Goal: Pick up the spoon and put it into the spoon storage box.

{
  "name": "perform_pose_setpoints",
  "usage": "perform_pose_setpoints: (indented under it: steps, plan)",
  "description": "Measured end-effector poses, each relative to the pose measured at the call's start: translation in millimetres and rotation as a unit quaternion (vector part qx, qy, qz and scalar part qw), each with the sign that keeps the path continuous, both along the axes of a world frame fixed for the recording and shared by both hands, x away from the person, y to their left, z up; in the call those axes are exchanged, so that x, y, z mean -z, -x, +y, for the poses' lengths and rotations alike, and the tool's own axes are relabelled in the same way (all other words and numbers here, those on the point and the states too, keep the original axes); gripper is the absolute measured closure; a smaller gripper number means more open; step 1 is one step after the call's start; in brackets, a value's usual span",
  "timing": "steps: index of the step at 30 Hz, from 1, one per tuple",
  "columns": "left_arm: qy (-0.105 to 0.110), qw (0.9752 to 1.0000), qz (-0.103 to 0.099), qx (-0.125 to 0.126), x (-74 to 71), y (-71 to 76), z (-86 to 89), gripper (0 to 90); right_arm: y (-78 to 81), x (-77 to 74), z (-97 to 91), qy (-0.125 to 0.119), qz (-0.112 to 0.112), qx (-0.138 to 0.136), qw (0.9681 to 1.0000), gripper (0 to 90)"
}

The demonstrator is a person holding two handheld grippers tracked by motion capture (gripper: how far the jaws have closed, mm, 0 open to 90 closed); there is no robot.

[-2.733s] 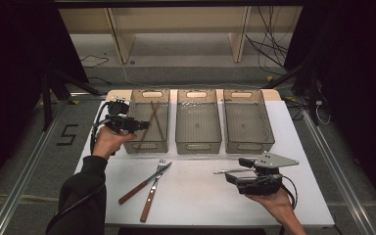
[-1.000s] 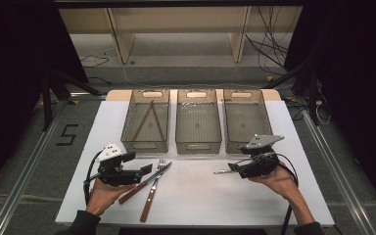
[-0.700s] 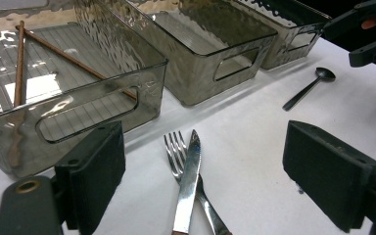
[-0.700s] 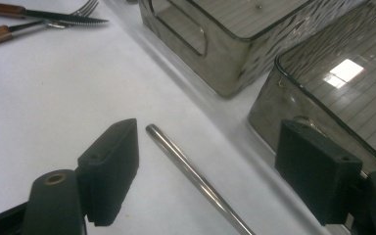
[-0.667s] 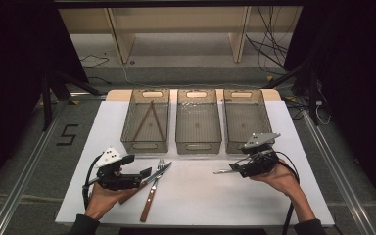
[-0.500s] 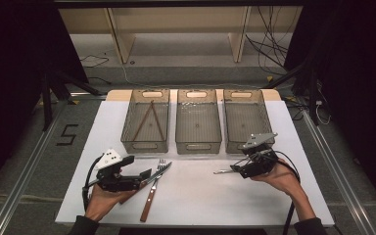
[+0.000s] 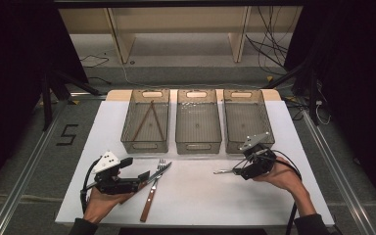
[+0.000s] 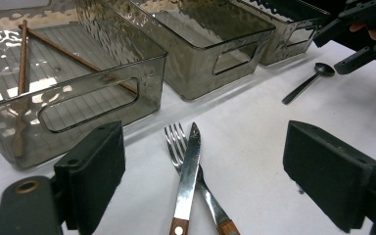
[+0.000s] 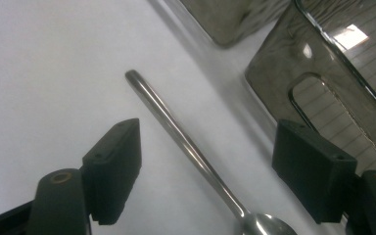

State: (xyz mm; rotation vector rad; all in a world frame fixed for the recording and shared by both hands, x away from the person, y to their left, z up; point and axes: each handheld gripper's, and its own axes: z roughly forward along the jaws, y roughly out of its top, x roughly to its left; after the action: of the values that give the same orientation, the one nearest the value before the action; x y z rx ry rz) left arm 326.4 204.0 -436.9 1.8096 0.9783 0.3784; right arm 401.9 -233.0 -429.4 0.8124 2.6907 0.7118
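Observation:
A steel spoon (image 7: 223, 172) lies on the white table, its handle (image 9: 176, 129) running between the pads of my right gripper (image 7: 237, 171) without touching either. Those jaws have just been closing slightly and still stand wide. At the front left, a wooden-handled fork (image 7: 152, 193) and knife (image 7: 160, 171) lie crossed. My left gripper (image 7: 142, 177) rests low beside them, open, and in its own view the knife (image 8: 188, 166) and fork (image 8: 176, 142) sit between the spread pads, untouched.
Three smoked clear bins stand in a row at the back: left bin (image 7: 145, 145) holding two brown chopsticks (image 7: 144, 122), middle bin (image 7: 199, 147), right bin (image 7: 235, 147) just behind the right gripper. Table edges are close at the front.
My left gripper came down from the left bin to the knife and fork at the front. The right gripper shifted back toward the spoon. Over the last second both hands kept still.

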Motion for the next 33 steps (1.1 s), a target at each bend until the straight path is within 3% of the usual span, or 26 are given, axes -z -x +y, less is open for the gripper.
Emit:
perform_pose_setpoints:
  steps: [11,20,33]
  plan:
    - [-0.006,1.0,-0.002,0.005,3.4,3.4,0.1,15.6,-17.9,5.8,-3.0,0.056,0.038,-0.02,0.9975,38.4]
    - [-0.002,1.0,-0.002,0.003,4.0,3.5,1.1,15.6,-25.8,13.8,3.3,0.118,0.064,-0.046,0.9899,48.7]
    - [-0.004,1.0,-0.001,0.002,5.4,3.3,1.5,15.6,-28.7,23.3,7.4,0.15,0.083,-0.07,0.9827,60.3]
